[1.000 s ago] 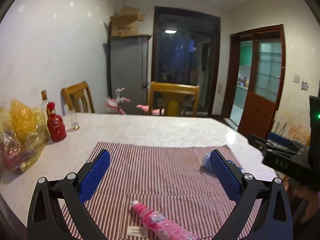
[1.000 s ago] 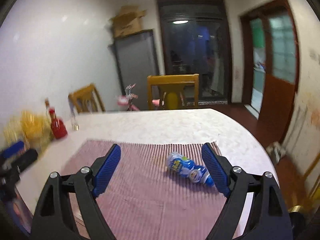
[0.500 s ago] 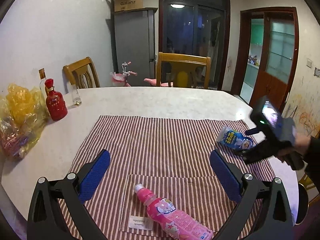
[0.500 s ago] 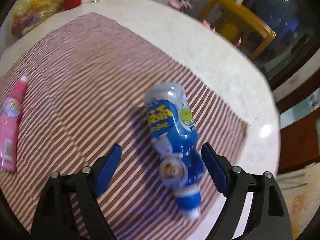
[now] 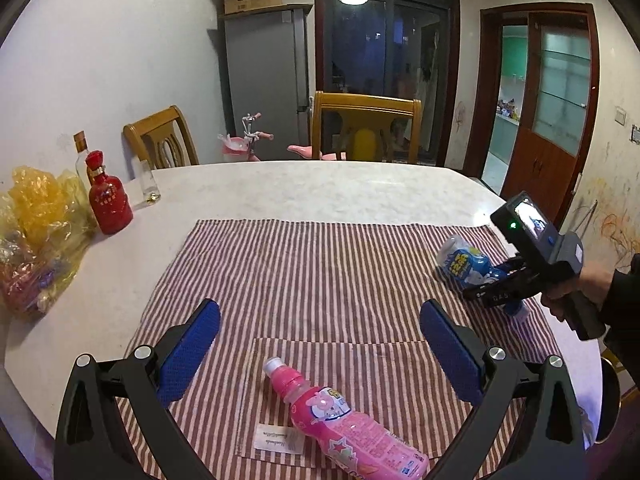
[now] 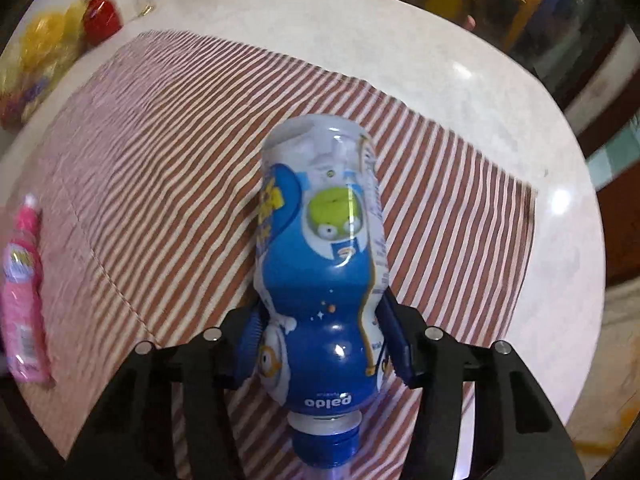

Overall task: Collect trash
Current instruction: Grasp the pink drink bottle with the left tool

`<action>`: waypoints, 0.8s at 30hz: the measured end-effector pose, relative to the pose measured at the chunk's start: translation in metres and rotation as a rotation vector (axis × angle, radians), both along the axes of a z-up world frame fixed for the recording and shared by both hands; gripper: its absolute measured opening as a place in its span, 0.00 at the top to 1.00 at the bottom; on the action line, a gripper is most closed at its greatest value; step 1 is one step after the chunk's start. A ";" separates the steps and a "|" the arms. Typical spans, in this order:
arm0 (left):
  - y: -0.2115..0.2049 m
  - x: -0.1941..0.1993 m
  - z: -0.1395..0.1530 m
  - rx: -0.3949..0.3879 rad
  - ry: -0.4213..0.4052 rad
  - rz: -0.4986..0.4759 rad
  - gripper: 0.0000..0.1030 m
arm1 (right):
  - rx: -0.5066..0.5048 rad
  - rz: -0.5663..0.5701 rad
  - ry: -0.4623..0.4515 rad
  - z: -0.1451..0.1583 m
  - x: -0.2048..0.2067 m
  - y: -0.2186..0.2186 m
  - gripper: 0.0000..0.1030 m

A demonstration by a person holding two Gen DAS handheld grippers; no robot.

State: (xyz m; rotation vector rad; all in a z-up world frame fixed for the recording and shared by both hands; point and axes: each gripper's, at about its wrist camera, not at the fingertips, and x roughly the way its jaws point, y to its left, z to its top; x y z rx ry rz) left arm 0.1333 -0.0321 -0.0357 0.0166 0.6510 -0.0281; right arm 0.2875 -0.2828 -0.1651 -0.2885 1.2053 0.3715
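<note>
while the right gripper [image 6: 320, 344] points steeply down at the striped cloth [image 6: 168, 128], its jaws are closing on the blue bottle [image 6: 320, 248], which lies on its side between them with its cap toward the camera and its base pointing away. the pads sit against the bottle's narrow waist on both sides, so the grip looks made or nearly made, though the bottle appears to rest on the cloth and is not yet lifted.

ahead of and below the left gripper [image 5: 320, 352], whose jaws stand wide apart with nothing between them, the pink bottle [image 5: 344, 424] lies on the same cloth, cap pointing away from the jaws and slightly left. it sits close in, under the line between the two pads, not yet bracketed by them.

the step in hand seems to be picking up the blue bottle. next, i judge, the right jaws must finish squeezing without crushing the thin plastic, then lift clear of the surface; the left jaws would need to drop and come around the pink bottle's body. no bin is visible.
</note>
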 end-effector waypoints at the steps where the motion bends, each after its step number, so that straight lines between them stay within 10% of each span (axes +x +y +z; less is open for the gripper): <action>1: 0.001 0.000 0.000 0.003 0.002 0.006 0.06 | 0.016 -0.011 0.001 0.001 -0.005 0.000 0.49; 11: 0.006 0.015 -0.052 -0.062 0.257 0.172 0.06 | 0.368 -0.218 -0.201 0.083 -0.116 -0.019 0.49; 24: -0.029 0.020 -0.120 -0.164 0.540 0.386 0.06 | 0.426 -0.190 -0.338 0.139 -0.169 -0.038 0.49</action>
